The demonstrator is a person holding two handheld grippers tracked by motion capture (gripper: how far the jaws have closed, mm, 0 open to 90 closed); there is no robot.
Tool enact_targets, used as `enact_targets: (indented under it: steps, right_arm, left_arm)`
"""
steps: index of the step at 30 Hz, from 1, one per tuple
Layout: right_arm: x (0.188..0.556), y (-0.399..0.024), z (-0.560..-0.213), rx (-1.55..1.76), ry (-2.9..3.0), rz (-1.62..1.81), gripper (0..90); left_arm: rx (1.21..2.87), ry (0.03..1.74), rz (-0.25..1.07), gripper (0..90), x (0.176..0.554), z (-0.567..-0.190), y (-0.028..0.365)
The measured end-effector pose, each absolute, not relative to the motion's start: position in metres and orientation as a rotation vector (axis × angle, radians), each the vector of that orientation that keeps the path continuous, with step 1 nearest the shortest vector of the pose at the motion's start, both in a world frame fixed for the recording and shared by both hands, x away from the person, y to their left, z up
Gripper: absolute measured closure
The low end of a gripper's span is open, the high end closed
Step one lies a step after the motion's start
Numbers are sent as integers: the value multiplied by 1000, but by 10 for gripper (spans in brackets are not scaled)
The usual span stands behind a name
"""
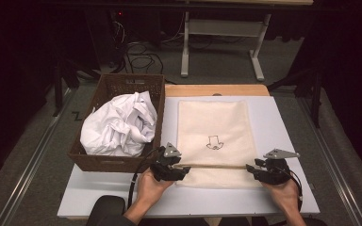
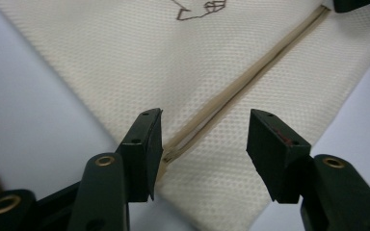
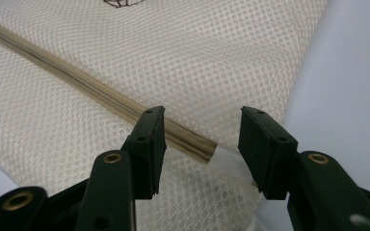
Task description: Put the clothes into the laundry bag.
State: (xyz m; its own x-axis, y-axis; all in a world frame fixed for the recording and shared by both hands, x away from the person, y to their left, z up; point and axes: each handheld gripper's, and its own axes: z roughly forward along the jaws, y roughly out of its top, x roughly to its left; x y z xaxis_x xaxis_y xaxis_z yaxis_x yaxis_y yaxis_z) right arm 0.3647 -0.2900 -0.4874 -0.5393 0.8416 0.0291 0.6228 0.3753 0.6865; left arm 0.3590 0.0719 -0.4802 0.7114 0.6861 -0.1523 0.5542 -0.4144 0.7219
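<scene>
A cream mesh bag [image 1: 214, 122] with a small dark printed figure [image 1: 213, 142] lies flat on the white table top [image 1: 283, 122]. A tan zipper [image 1: 217, 165] runs across its near end. My left gripper [image 1: 175, 170] sits at the zipper's left end and my right gripper [image 1: 257, 170] at its right end. In the left gripper view the jaws stand apart over the mesh bag [image 2: 125, 57], the zipper [image 2: 250, 77] end between them untouched. In the right gripper view the jaws straddle the zipper [image 3: 101, 94] end on the mesh bag [image 3: 212, 53], without pressing it.
A brown woven basket [image 1: 111, 162] holding crumpled white cloth [image 1: 120, 125] stands on the table's left side, close to my left gripper. A wooden strip [image 1: 217, 89] edges the far side. A white stand [image 1: 224, 28] and cables [image 1: 139, 59] lie on the floor beyond.
</scene>
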Motion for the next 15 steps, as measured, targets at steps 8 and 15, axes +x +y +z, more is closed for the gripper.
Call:
enact_targets:
  steps: [8, 15]
  right_arm:
    - [359, -288, -485, 1255, 2315, 959, 514]
    - [357, -277, -482, 1143, 2345, 957, 512]
  left_arm:
    - [2153, 867, 188, 470, 358, -477, 39]
    - [2236, 823, 153, 460, 358, -495, 9]
